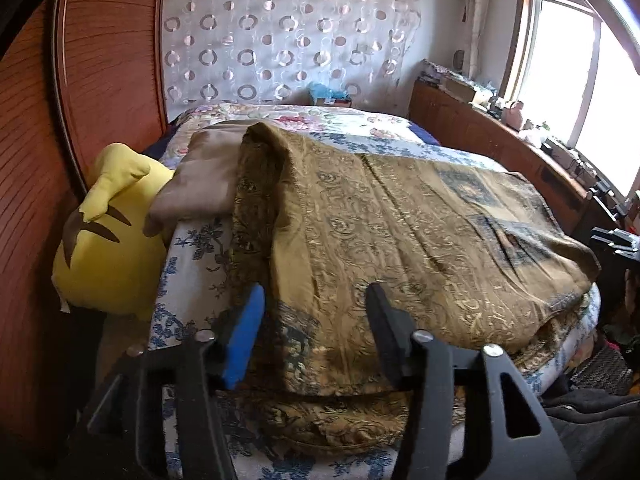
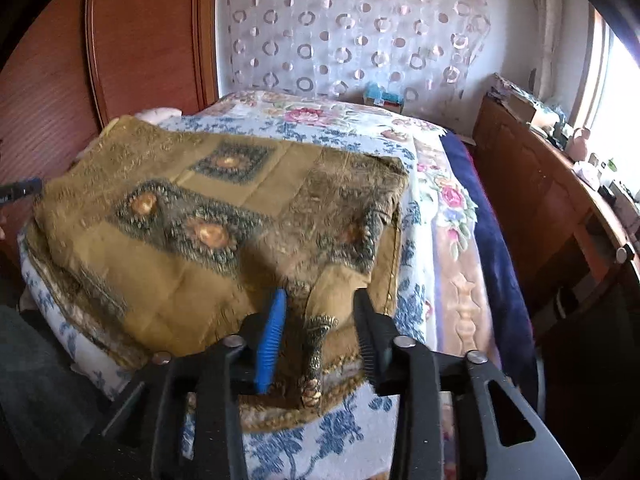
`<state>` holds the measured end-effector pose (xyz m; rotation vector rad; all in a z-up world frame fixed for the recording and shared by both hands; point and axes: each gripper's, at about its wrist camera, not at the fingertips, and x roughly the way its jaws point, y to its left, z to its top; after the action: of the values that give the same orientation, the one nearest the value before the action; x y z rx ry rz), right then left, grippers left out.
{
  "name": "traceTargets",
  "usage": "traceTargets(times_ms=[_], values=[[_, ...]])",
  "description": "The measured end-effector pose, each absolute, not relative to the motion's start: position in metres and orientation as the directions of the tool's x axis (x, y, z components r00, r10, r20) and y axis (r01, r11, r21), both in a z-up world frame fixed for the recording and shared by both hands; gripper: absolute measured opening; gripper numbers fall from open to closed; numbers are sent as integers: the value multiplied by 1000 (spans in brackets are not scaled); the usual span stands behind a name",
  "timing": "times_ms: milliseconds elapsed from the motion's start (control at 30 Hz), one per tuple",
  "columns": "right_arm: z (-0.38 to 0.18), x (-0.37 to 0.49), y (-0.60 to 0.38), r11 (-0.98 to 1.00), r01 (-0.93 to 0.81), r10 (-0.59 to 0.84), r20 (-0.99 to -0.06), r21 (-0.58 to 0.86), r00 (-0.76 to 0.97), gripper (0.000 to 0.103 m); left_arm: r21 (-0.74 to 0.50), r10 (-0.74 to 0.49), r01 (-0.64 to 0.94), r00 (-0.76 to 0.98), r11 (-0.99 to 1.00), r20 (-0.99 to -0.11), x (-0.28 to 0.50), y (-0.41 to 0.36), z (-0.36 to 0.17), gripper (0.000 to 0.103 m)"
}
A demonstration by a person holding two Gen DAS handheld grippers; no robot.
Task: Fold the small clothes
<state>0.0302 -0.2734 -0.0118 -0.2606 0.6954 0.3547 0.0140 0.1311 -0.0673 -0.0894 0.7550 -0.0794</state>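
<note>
A gold-brown patterned cloth (image 1: pixel 400 224) lies spread over the near end of the bed, its left part folded over in a raised ridge. It also shows in the right wrist view (image 2: pixel 192 216), with dark blue medallions. My left gripper (image 1: pixel 316 300) is open, its jaws standing over the cloth's near left edge. My right gripper (image 2: pixel 320 304) is open, its jaws on either side of a bunched near corner of the cloth (image 2: pixel 316 344) without closing on it. The left gripper's tip (image 2: pixel 20 189) peeks in at the left edge of the right wrist view.
The bed has a blue-and-white floral cover (image 1: pixel 192 248). A yellow plush toy (image 1: pixel 108 240) and a brown cushion (image 1: pixel 200 180) sit at the bed's left side by a wooden wardrobe (image 1: pixel 104 64). A wooden cabinet (image 2: pixel 532 200) with clutter runs along the window wall on the right.
</note>
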Motion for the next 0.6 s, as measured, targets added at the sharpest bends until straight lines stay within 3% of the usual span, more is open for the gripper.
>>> traceTargets(times_ms=[267,600], values=[[-31,39,-255,896,-431,264,-649,-109,713,49,-105,-75,-4,682,994,-728,20,144,-91,69],[-67,66,-232,884,-463,291,-696,-67,657,50,-98,-41,-50,657,994,-752,20,153,-109,69]])
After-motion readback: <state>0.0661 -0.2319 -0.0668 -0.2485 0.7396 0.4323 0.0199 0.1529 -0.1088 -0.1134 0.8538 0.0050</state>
